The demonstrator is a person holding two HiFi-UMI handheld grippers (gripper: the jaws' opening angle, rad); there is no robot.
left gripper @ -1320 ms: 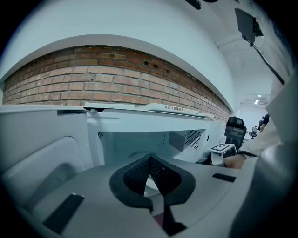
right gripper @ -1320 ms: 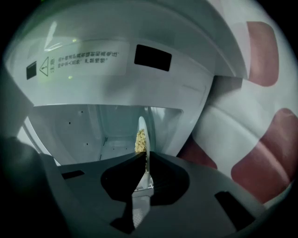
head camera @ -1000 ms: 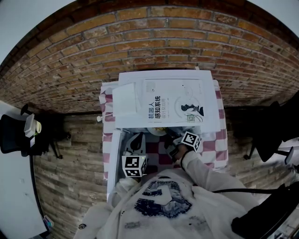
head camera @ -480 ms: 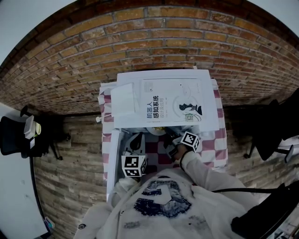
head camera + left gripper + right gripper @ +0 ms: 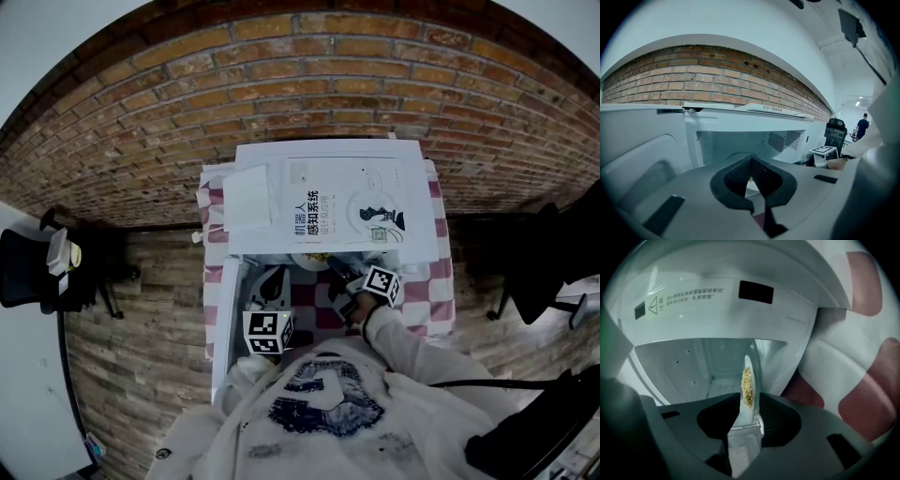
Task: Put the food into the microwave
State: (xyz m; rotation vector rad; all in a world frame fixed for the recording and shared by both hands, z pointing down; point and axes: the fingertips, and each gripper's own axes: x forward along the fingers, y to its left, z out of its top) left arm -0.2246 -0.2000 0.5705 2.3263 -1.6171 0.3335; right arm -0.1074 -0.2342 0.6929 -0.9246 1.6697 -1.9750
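The right gripper [image 5: 749, 400] had just been opening its fingers around the plate [image 5: 748, 365] in the microwave [image 5: 689, 359] mouth (likely to leave it there); the left gripper [image 5: 751, 163] was clenched, empty.

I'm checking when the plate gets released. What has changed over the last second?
The right gripper has just been opening its jaws. The plate of food stands between them at the microwave opening and looks let go. Everything else stayed as it was: both hands, the left gripper and the plate show no visible move.
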